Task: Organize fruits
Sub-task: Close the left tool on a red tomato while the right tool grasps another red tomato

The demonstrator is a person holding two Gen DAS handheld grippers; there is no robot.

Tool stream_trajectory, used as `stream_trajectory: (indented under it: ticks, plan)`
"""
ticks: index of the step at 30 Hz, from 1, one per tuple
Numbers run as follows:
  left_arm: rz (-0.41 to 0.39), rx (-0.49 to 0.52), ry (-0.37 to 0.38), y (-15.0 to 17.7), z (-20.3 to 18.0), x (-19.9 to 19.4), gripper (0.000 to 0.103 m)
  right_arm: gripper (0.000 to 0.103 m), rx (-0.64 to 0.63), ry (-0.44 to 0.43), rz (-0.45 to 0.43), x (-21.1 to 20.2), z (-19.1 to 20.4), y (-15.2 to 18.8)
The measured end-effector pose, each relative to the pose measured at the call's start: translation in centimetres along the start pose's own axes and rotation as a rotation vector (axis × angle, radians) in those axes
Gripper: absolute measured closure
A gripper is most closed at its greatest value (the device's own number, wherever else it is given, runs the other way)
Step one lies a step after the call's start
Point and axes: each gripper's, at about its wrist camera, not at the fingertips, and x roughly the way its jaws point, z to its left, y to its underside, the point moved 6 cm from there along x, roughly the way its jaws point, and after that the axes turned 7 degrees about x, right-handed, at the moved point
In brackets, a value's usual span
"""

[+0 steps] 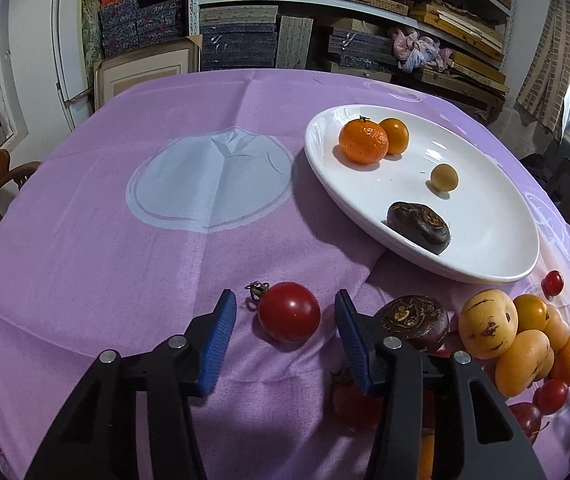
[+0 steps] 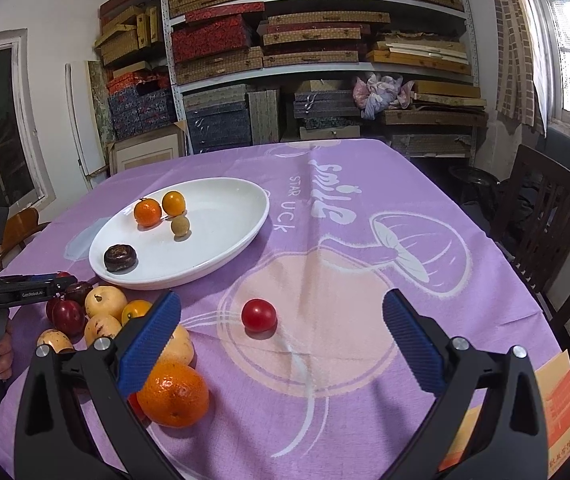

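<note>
A red cherry tomato (image 1: 289, 312) with a dry stem lies on the purple cloth between the blue pads of my left gripper (image 1: 285, 304); a gap shows on each side, so the pads do not press it. The white oval plate (image 1: 485, 240) beyond holds a mandarin (image 1: 363, 141), a small orange (image 1: 395, 136), a longan (image 1: 444, 177) and a dark water chestnut (image 1: 419, 226). My right gripper (image 2: 283, 300) stands wide open and empty above the cloth, just short of another cherry tomato (image 2: 259, 315). The plate (image 2: 225, 208) lies to its far left.
A heap of loose fruit (image 1: 487, 326) lies right of the left gripper: a water chestnut (image 1: 413, 320), yellow, orange and red pieces. A large orange (image 2: 173, 394) sits under the right gripper's left finger. Wooden chairs (image 2: 545, 220) flank the table; box-filled shelves (image 2: 305, 60) stand behind.
</note>
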Motion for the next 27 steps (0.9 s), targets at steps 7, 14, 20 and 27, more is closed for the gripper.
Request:
stream_trajectory:
  ticks: [7,14,20,27]
  plan:
    - [0.005,-0.005,0.056,-0.3,0.1,0.2,0.073,0.004,0.003,0.002,0.007,0.2,0.2,0.1]
    - [-0.003,-0.003,0.022,-0.3,0.5,0.0,0.073,0.004,-0.003,0.003,0.013,0.3,0.2,0.1]
    - [-0.046,-0.037,-0.046,0.9,2.0,-3.0,0.073,0.004,-0.008,0.029,0.077,1.5,-0.3,0.6]
    - [-0.056,-0.049,-0.041,2.1,2.1,-4.3,0.073,0.004,-0.055,0.047,0.153,3.7,0.3,1.3]
